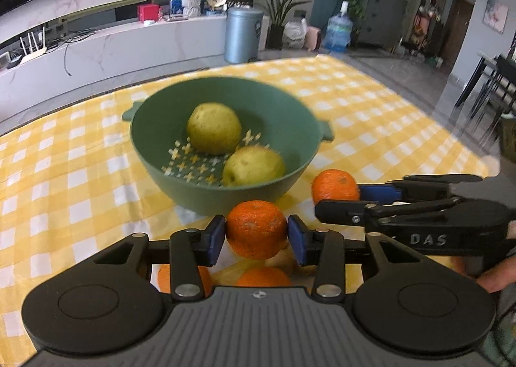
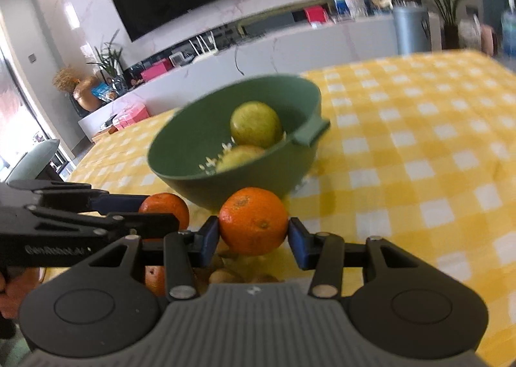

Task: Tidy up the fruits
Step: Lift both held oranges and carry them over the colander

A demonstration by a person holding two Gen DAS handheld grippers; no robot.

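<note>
My left gripper [image 1: 256, 233] is shut on an orange [image 1: 256, 228], held just in front of a green colander bowl [image 1: 193, 186]. The bowl holds two yellow-green pears [image 1: 214, 127] [image 1: 254, 165]. My right gripper [image 2: 254, 231] is shut on a second orange [image 2: 254, 222], near the bowl's [image 2: 180, 148] front. That orange shows in the left wrist view [image 1: 335, 186], with the right gripper [image 1: 358, 197] at its right. The left gripper [image 2: 142, 209] with its orange [image 2: 166, 206] shows at the left of the right wrist view. The pears [image 2: 256, 123] show there too.
The table has a yellow and white checked cloth [image 1: 371, 102]. More oranges [image 1: 264, 276] [image 1: 164, 276] lie below the left gripper. An orange [image 2: 154, 280] and brownish fruit [image 2: 222, 276] lie below the right gripper. The table's far edge is behind the bowl.
</note>
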